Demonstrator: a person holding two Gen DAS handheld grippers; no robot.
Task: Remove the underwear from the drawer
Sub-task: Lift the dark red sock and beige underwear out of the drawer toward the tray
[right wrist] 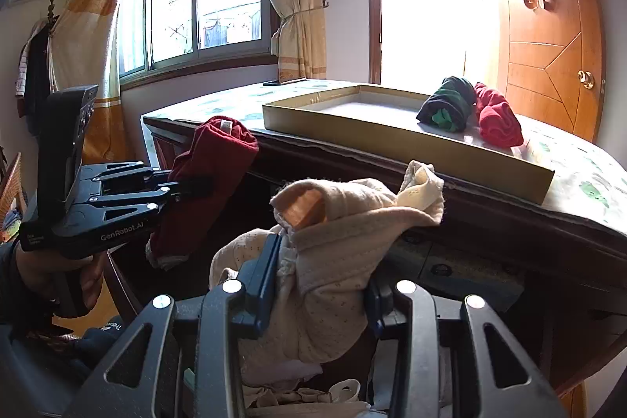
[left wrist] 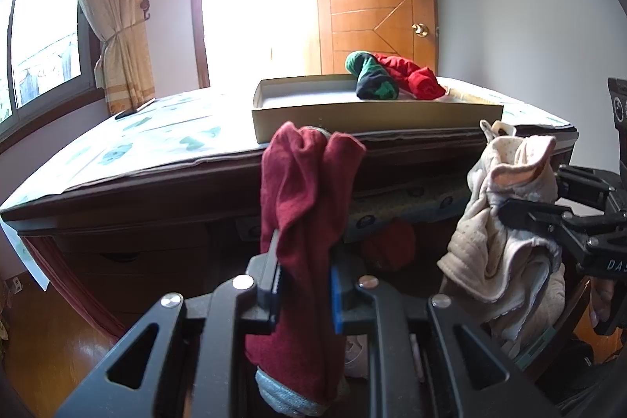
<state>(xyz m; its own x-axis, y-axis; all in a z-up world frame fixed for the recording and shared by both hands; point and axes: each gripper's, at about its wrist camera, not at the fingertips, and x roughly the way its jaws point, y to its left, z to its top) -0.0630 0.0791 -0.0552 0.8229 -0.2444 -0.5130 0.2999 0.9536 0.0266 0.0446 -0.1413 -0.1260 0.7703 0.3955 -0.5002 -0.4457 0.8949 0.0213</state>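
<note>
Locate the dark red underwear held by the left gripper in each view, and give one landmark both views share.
Left wrist view: dark red underwear stands at centre, clamped in the left gripper, just below the desk edge.
Right wrist view: dark red underwear sits left of centre, gripped from the left side.
Shared landmark: the shallow cardboard tray on the desk, holding two rolled garments.

Dark wood dresser top point(right wrist: 490, 222) with a green-patterned cover sheet point(right wrist: 580, 183) on it, a shallow cardboard tray point(right wrist: 392, 134) sitting on the sheet, rolled green-navy garment point(right wrist: 446, 104) and rolled red garment point(right wrist: 499, 122) touching at the tray's right end.
</note>
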